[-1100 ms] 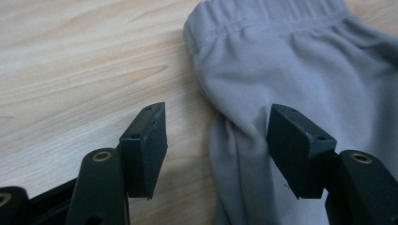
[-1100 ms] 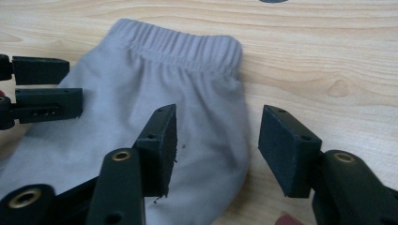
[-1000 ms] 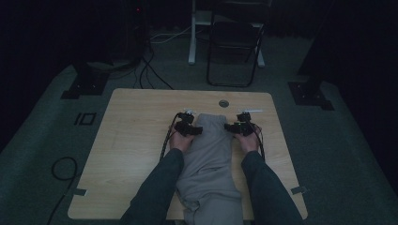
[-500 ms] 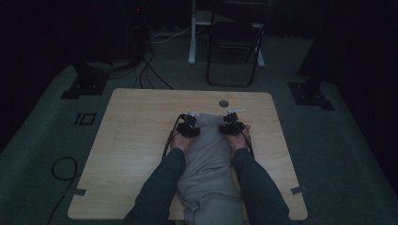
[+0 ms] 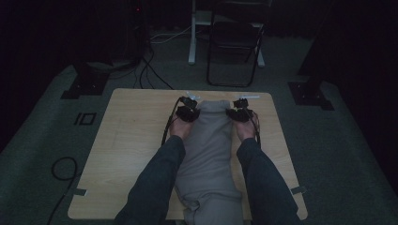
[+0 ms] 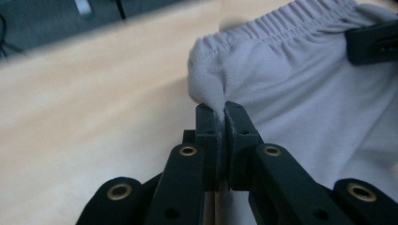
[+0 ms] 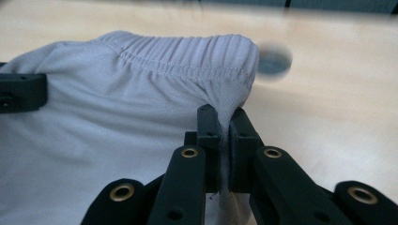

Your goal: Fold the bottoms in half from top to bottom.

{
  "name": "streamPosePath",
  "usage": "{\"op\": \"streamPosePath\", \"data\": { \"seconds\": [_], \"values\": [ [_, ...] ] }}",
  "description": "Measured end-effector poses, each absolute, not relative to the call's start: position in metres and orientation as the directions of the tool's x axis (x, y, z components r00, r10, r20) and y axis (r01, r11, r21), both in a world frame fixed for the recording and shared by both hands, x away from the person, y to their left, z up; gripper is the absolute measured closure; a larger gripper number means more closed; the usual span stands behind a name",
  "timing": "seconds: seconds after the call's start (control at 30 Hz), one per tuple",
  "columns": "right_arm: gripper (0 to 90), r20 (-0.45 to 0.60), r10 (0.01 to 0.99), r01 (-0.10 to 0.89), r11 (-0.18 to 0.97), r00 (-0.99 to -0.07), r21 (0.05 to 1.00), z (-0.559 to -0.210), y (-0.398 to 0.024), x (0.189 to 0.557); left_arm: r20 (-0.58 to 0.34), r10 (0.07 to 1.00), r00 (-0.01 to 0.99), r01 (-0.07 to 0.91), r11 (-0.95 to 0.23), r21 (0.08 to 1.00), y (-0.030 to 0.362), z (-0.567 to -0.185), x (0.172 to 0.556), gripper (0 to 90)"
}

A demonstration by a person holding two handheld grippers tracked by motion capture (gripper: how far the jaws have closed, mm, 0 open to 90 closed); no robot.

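Overhead, a person sits at a pale wooden surface (image 5: 131,140) in a dim room, a gripper in each hand. Grey elastic-waist trousers (image 5: 209,150) lie lengthwise down the middle of the surface, waistband at the far end, legs running back toward the person and over the near edge.

Both grippers have just been closing on the cloth. The left gripper (image 6: 218,110) is clamped on a pinch of fabric at the waistband's left corner. The right gripper (image 7: 224,116) is clamped on the right corner, beside a round hole (image 7: 274,61) in the surface.

Each grip holds only a thin fold near the jaw tips. Judging from that, a quick lift or an uneven pull between the two hands could drag the fabric out of one gripper, dropping that corner and leaving the trousers skewed.
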State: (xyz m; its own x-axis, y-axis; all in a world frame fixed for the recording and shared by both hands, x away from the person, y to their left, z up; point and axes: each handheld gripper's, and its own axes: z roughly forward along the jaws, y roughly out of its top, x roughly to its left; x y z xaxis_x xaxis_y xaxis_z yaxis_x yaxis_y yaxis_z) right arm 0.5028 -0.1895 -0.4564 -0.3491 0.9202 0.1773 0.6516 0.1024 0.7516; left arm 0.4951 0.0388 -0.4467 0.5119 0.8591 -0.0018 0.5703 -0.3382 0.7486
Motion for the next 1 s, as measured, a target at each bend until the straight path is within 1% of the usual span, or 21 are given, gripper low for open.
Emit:
{"op": "streamPosePath", "data": {
  "seconds": [0.07,0.2,0.27,0.3,0.37,0.4,0.43,0.47,0.5,0.53,0.57,0.6,0.63,0.7,0.73,0.77,0.8,0.9,0.93,0.97,1.0],
  "values": [
    [86.0,0.180,0.913,0.620,0.095,-0.366,0.779,-0.442,-0.192,0.502,-0.008,0.860,0.509,0.543,-0.314,0.779,0.042,-0.426,0.496,86.3],
    [85.8,0.195,0.895,0.588,0.088,-0.400,0.804,-0.422,-0.195,0.497,-0.026,0.851,0.524,0.520,-0.296,0.801,0.050,-0.409,0.489,86.2],
    [85.6,0.188,0.874,0.577,0.122,-0.448,0.808,-0.415,-0.194,0.486,-0.028,0.845,0.534,0.517,-0.301,0.801,0.053,-0.407,0.483,86.0],
    [85.5,0.180,0.868,0.567,0.134,-0.464,0.813,-0.414,-0.194,0.479,-0.025,0.833,0.553,0.502,-0.309,0.808,0.058,-0.407,0.473,85.9],
    [85.5,0.175,0.850,0.560,0.160,-0.497,0.813,-0.414,-0.196,0.466,-0.052,0.822,0.568,0.504,-0.297,0.811,0.064,-0.408,0.457,85.8],
    [85.5,0.175,0.850,0.560,0.160,-0.497,0.813,-0.414,-0.196,0.466,-0.052,0.822,0.568,0.504,-0.297,0.811,0.064,-0.408,0.457,85.7],
    [85.4,0.176,0.832,0.558,0.182,-0.526,0.810,-0.418,-0.197,0.451,-0.055,0.809,0.585,0.498,-0.305,0.812,0.067,-0.412,0.441,85.6],
    [85.4,0.177,0.826,0.558,0.188,-0.534,0.809,-0.420,-0.197,0.444,-0.045,0.799,0.600,0.494,-0.325,0.806,0.069,-0.416,0.428,85.5],
    [85.3,0.185,0.814,0.560,0.196,-0.551,0.805,-0.424,-0.198,0.433,-0.043,0.795,0.605,0.493,-0.333,0.804,0.070,-0.420,0.420,85.3],
    [85.3,0.185,0.814,0.560,0.196,-0.551,0.805,-0.424,-0.198,0.433,-0.043,0.795,0.605,0.493,-0.333,0.804,0.070,-0.420,0.420,85.0],
    [85.3,0.174,0.794,0.556,0.233,-0.583,0.798,-0.432,-0.199,0.413,-0.042,0.784,0.619,0.494,-0.347,0.797,0.072,-0.427,0.404,84.9],
    [85.3,0.174,0.794,0.556,0.233,-0.583,0.798,-0.432,-0.199,0.413,-0.051,0.781,0.622,0.498,-0.345,0.796,0.073,-0.432,0.396,84.9],
    [85.3,0.174,0.779,0.561,0.258,-0.603,0.787,-0.440,-0.200,0.396,-0.068,0.773,0.631,0.507,-0.345,0.790,0.077,-0.441,0.379,84.8],
    [85.2,0.202,0.762,0.569,0.251,-0.615,0.783,-0.447,-0.202,0.380,-0.093,0.764,0.639,0.521,-0.340,0.783,0.080,-0.451,0.360,84.8],
    [85.2,0.202,0.762,0.569,0.251,-0.615,0.783,-0.447,-0.202,0.380,-0.093,0.764,0.639,0.521,-0.340,0.783,0.080,-0.451,0.360,84.7],
    [85.3,0.219,0.752,0.579,0.253,-0.621,0.775,-0.456,-0.204,0.362,-0.102,0.762,0.640,0.528,-0.339,0.779,0.082,-0.462,0.341,84.5],
    [85.3,0.229,0.747,0.587,0.255,-0.624,0.768,-0.461,-0.204,0.356,-0.120,0.759,0.640,0.543,-0.337,0.769,0.082,-0.470,0.330,84.5],
    [85.2,0.209,0.744,0.601,0.305,-0.635,0.739,-0.481,-0.201,0.328,-0.111,0.756,0.645,0.560,-0.369,0.742,0.080,-0.491,0.306,84.3],
    [85.2,0.209,0.744,0.601,0.305,-0.635,0.739,-0.481,-0.201,0.328,-0.111,0.756,0.645,0.560,-0.369,0.742,0.080,-0.491,0.306,84.0],
    [85.1,0.214,0.743,0.623,0.326,-0.634,0.711,-0.498,-0.199,0.311,-0.111,0.759,0.641,0.577,-0.382,0.722,0.080,-0.508,0.289,83.4],
    [84.9,0.221,0.741,0.634,0.335,-0.634,0.697,-0.504,-0.199,0.307,-0.124,0.766,0.631,0.592,-0.372,0.715,0.080,-0.515,0.284,83.4]
  ]
}}
